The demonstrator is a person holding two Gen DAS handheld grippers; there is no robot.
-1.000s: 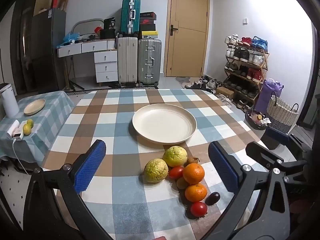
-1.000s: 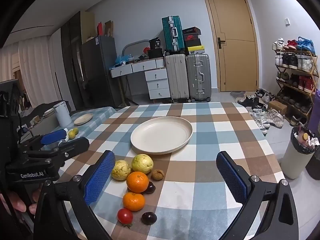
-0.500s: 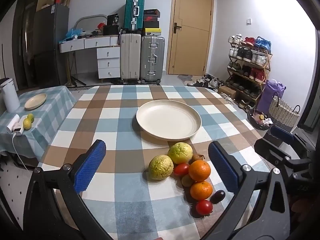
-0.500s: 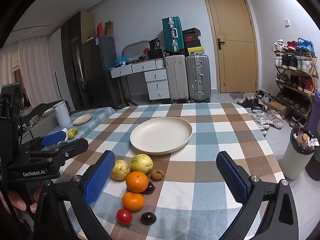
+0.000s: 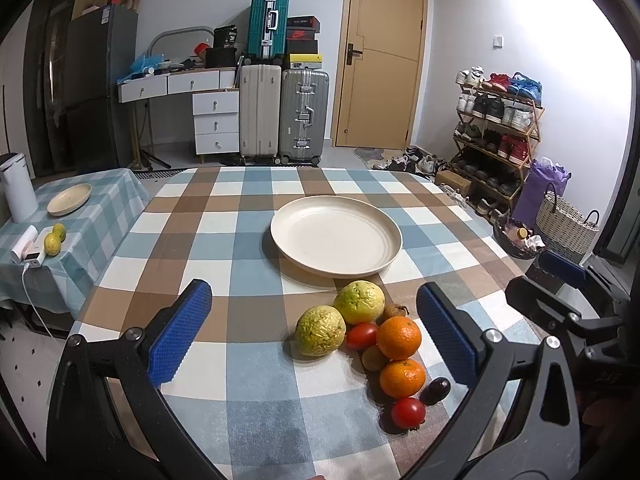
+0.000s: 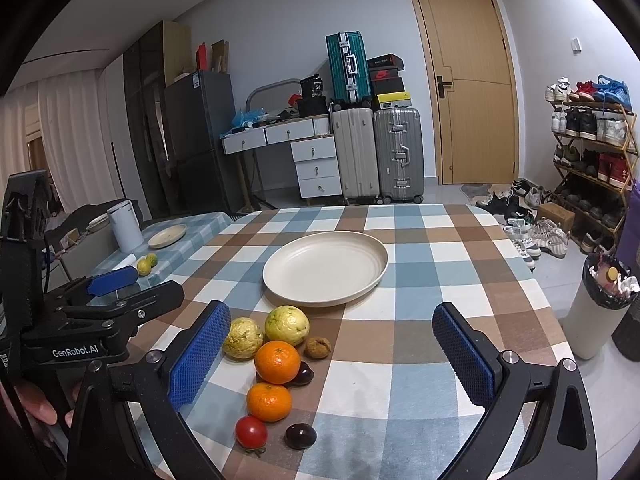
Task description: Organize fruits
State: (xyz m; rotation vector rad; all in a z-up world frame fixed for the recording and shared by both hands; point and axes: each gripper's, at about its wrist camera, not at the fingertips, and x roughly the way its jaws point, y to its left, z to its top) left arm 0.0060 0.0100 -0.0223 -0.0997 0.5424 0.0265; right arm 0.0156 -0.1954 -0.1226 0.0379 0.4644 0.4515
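Observation:
A cream plate (image 5: 336,236) (image 6: 326,266) sits empty mid-table on the checked cloth. In front of it lies a fruit cluster: two yellow-green guavas (image 5: 320,330) (image 6: 287,325), two oranges (image 5: 399,337) (image 6: 277,361), red tomatoes (image 5: 408,412) (image 6: 251,432), dark plums (image 5: 436,390) (image 6: 300,435) and a brown fruit (image 6: 318,347). My left gripper (image 5: 314,332) is open and empty, hovering above the table near the guavas. My right gripper (image 6: 332,354) is open and empty, to the right of the cluster. Each gripper shows in the other's view (image 5: 560,276) (image 6: 112,280).
A side table (image 5: 100,208) at left holds a small plate (image 5: 69,199), a white kettle (image 5: 16,186) and two limes (image 5: 54,240). Suitcases (image 5: 280,112), a door and a shoe rack (image 5: 496,132) stand behind. A bin (image 6: 600,304) stands right of the table.
The left gripper has drawn back and shifted left a little, so the fruit sits further right between its fingers. The right gripper has barely moved. Both stay open.

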